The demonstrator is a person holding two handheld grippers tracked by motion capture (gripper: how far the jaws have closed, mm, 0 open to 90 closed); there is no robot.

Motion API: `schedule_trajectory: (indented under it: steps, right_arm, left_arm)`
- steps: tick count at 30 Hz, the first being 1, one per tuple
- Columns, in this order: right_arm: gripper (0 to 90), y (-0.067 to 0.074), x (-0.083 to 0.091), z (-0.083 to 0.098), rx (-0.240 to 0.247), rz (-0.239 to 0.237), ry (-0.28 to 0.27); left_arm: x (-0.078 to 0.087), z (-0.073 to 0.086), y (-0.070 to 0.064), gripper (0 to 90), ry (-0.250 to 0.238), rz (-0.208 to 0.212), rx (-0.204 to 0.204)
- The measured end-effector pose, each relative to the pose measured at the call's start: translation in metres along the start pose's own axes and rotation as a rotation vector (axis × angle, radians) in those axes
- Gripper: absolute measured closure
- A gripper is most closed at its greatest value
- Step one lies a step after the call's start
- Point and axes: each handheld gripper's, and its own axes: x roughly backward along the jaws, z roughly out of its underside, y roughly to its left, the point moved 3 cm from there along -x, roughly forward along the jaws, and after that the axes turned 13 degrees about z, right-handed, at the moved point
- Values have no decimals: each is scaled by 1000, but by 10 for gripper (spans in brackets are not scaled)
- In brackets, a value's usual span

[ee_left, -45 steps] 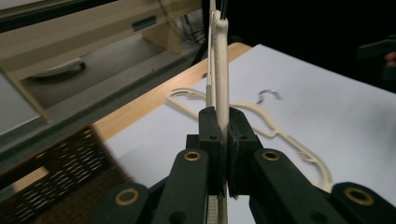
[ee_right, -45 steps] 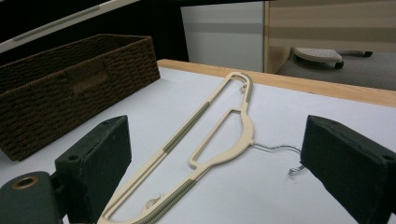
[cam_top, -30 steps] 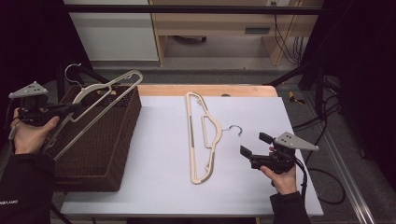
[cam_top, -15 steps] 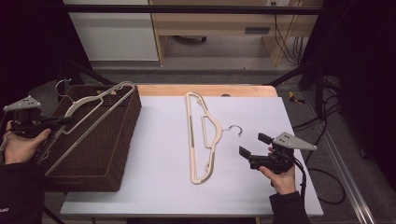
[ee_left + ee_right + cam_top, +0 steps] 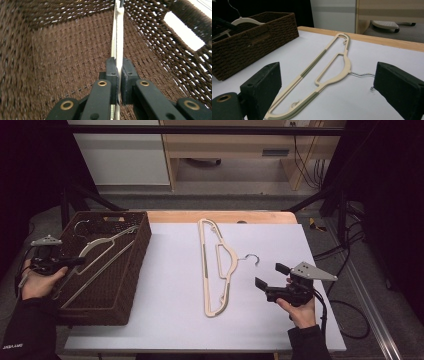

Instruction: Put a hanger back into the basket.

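One hanger (image 5: pixel 95 251) hangs pinched in the left gripper (image 5: pixel 117 72) inside the basket (image 5: pixel 131 285), unreleased; the second hanger (image 5: pixel 216 265) lies on the desk (image 5: pixel 170 270) before the wide-open, empty right gripper (image 5: pixel 267 276).

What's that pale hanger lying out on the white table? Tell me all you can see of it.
The hanger is cream-coloured, apparently plastic, with ribbed greenish grip strips along its arms and bar, an inner cut-out loop and a thin metal hook. It lies flat on the white table, long side running away from the person, hook pointing to the right. Nothing touches it; the open right gripper sits just beside it.
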Motion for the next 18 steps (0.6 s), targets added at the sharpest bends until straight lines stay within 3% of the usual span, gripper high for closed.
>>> schedule_trajectory:
  steps: [6, 8, 14, 18]
  right_arm:
    - [83, 2, -3, 1, 11, -2, 8]
    - [81, 3, -4, 2, 12, -1, 10]
    - [81, 5, -4, 3, 11, -1, 13]
    - [80, 4, -4, 3, 10, 2, 15]
  left_arm:
    - [-1, 7, 8, 831, 14, -35, 92]
    - [0, 6, 9, 820, 30, -79, 104]
    - [10, 8, 12, 695, -28, -134, 135]
    - [24, 8, 10, 672, -87, -145, 131]
